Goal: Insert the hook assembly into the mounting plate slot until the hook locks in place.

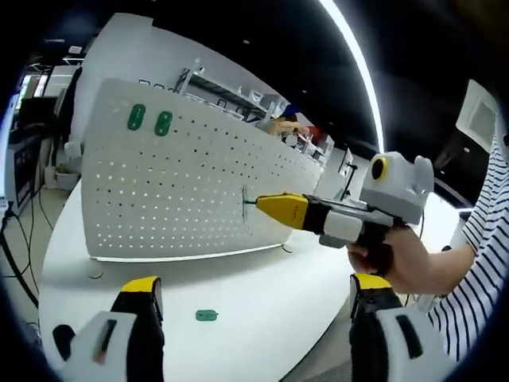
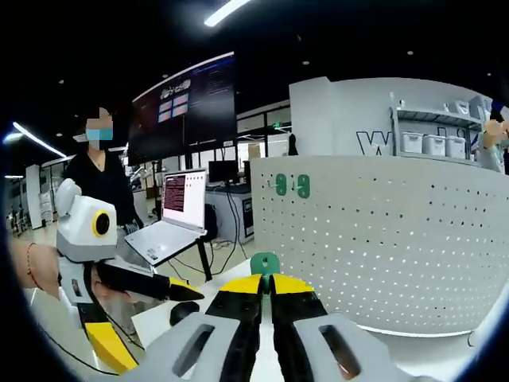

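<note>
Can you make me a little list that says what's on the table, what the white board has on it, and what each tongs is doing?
board: white pegboard standing upright on the table
on board: two green hooks near its top edge
on table: one green hook lying flat
right tongs: shut on a green hook, tips at the board
left tongs: open, holding nothing

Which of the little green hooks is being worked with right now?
Find the tall white perforated pegboard standing on the white table. Two green hooks hang near its top corner and another lies flat on the table; the green plastic hook is clamped between the right gripper's yellow tips.
</note>
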Action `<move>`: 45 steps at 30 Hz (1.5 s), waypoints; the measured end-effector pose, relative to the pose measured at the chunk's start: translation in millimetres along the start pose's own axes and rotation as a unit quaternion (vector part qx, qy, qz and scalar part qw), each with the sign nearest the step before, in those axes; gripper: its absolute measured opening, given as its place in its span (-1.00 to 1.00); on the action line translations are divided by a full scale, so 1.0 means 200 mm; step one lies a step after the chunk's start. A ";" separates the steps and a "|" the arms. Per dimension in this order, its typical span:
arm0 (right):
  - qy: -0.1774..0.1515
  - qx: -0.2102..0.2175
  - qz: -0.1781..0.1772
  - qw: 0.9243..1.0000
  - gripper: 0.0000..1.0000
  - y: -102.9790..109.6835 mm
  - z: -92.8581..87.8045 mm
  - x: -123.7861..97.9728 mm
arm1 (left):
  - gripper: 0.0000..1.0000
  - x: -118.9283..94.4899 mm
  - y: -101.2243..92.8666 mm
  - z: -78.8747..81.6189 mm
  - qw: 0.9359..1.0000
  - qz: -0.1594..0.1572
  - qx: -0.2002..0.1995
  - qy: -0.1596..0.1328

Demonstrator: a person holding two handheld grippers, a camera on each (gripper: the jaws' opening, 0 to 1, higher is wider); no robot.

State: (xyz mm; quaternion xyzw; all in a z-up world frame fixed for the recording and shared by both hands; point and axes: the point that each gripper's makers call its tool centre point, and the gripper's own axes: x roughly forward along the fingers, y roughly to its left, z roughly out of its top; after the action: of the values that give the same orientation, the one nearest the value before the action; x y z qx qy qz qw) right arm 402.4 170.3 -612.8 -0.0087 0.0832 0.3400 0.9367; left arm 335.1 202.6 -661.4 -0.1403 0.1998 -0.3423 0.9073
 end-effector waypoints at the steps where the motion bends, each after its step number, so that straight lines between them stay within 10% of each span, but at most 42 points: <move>1: -0.005 0.000 -0.007 1.000 -1.00 -0.01 0.01 0.01 | 1.00 0.00 0.01 0.00 1.000 0.003 0.003 0.001; 20: -0.062 0.016 -0.113 0.991 -1.00 -0.14 0.10 0.20 | 1.00 -0.04 0.19 -0.11 0.990 0.119 0.069 0.038; 39: -0.099 0.029 -0.156 0.982 -1.00 -0.28 0.24 0.43 | 0.94 -0.14 0.36 -0.17 0.980 0.194 0.043 0.012; 45: -0.138 0.042 -0.200 0.969 -1.00 -0.34 0.33 0.46 | 0.92 -0.14 0.39 -0.20 0.979 0.200 0.028 0.009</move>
State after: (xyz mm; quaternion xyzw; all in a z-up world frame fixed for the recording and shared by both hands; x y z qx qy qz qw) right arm 524.5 180.8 -564.5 0.0609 -0.0361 0.1402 0.9876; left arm 341.2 273.5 -718.6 -0.0688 0.2223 -0.1608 0.9592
